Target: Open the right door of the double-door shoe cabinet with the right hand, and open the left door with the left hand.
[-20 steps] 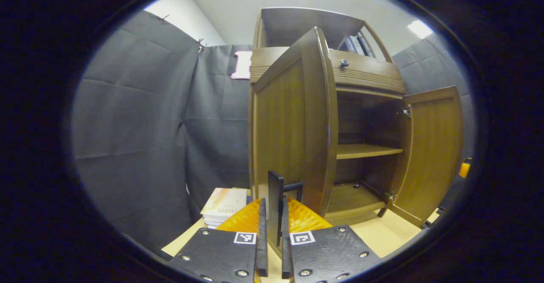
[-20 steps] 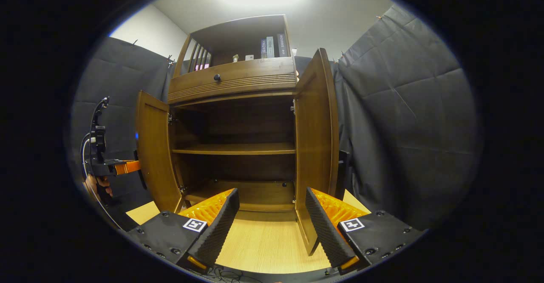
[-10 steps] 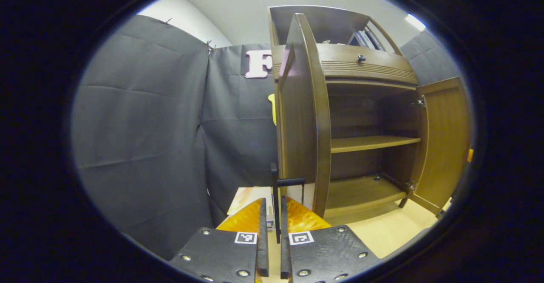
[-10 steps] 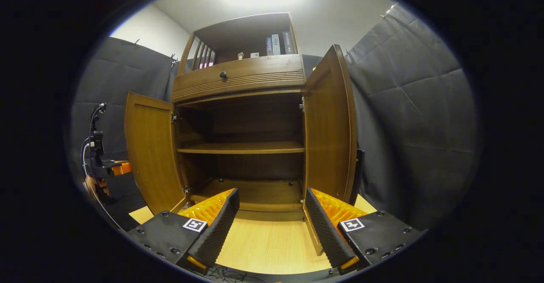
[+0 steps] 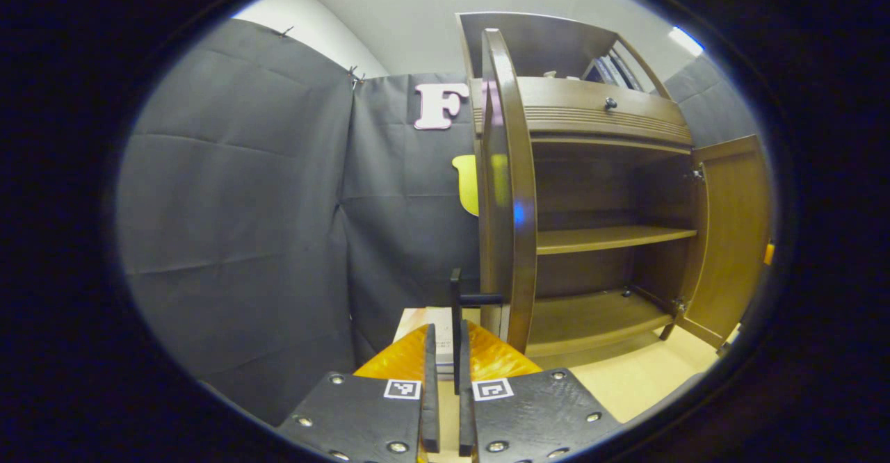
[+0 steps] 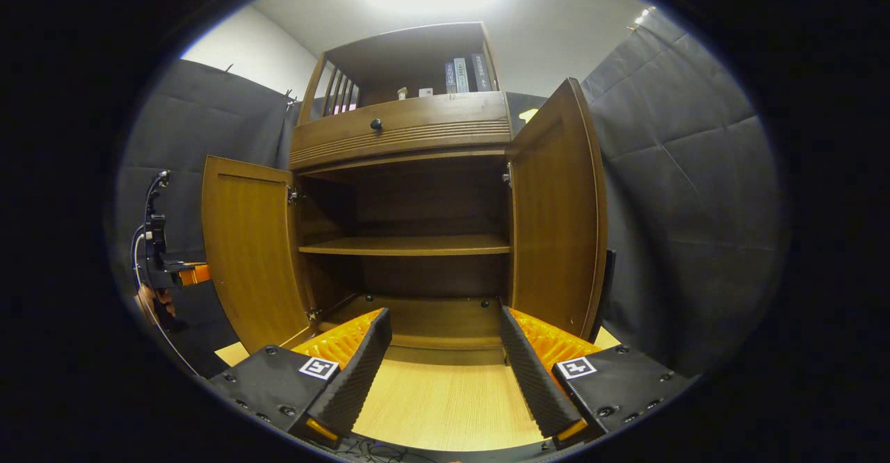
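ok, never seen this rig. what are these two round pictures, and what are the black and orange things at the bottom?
No robot arm here: a person holds a pair of tongs in each hand, each carrying a fisheye camera looking along its fingers. In the left gripper view, the left tongs are shut on the black handle of the left door, which stands swung open. In the right gripper view, the right tongs are open and hold nothing, facing the wooden cabinet with both doors open, including the right door. Far left there you see the left tongs again, in the person's hand. Books lie on the table.
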`<state>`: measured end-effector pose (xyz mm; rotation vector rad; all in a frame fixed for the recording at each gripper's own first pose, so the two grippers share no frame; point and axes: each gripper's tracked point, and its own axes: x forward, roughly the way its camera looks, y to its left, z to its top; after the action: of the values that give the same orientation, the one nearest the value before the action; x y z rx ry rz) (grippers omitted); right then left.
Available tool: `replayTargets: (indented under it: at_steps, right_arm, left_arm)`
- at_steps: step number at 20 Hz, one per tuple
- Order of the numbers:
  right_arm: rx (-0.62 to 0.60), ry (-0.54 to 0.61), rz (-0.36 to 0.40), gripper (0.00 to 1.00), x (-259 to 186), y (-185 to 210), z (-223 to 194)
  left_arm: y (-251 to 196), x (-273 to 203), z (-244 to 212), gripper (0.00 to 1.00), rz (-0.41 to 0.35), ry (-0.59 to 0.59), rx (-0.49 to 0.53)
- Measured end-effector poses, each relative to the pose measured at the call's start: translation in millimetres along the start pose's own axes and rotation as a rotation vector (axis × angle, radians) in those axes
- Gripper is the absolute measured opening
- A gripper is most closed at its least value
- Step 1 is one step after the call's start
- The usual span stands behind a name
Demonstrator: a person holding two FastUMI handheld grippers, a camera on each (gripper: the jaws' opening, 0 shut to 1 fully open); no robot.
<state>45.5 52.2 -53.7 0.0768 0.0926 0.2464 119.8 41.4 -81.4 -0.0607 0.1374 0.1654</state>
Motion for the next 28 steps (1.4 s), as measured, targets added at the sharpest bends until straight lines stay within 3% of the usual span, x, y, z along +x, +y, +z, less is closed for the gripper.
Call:
replayTargets:
  at_steps: [5,8,11,17,19,20,22,23,24,26,28]
  right_arm:
    - [0.005,-0.001,-0.003,0.96,-2,2,0]
    - [0.006,-0.011,0.0,0.96,-3,5,5]
    - [0.002,-0.031,0.002,0.96,-8,8,17]
    - [-0.032,-0.092,-0.065,0.95,-24,-5,47]
    - [-0.041,-0.11,-0.074,1.0,-29,-8,53]
    - [-0.049,-0.118,-0.081,0.95,-31,-12,55]
    - [-0.053,-0.117,-0.097,0.95,-35,-18,51]
    - [-0.046,-0.109,-0.1,1.0,-38,-20,47]
    - [-0.041,-0.103,-0.1,0.95,-40,-21,43]
    - [-0.041,-0.09,-0.103,1.0,-42,-25,36]
    - [-0.042,-0.082,-0.103,0.95,-42,-27,34]
  left_arm:
    - [27,-7,-1,0.13,0.057,0.0,0.019]
    - [30,-15,6,0.14,0.052,-0.008,0.002]
    - [20,-32,20,0.14,0.031,-0.03,0.021]
    - [-24,-75,43,0.14,-0.045,-0.047,0.008]
    - [-39,-90,45,0.14,-0.065,-0.048,-0.009]
    - [-44,-97,47,0.14,-0.071,-0.05,-0.017]
    - [-49,-111,46,0.12,-0.075,-0.048,-0.023]
    - [-50,-123,43,0.14,-0.076,-0.047,-0.022]
    - [-52,-128,42,0.14,-0.075,-0.05,-0.015]
    - [-54,-135,39,0.14,-0.074,-0.048,0.004]
    - [-55,-138,42,0.14,-0.071,-0.055,0.0]
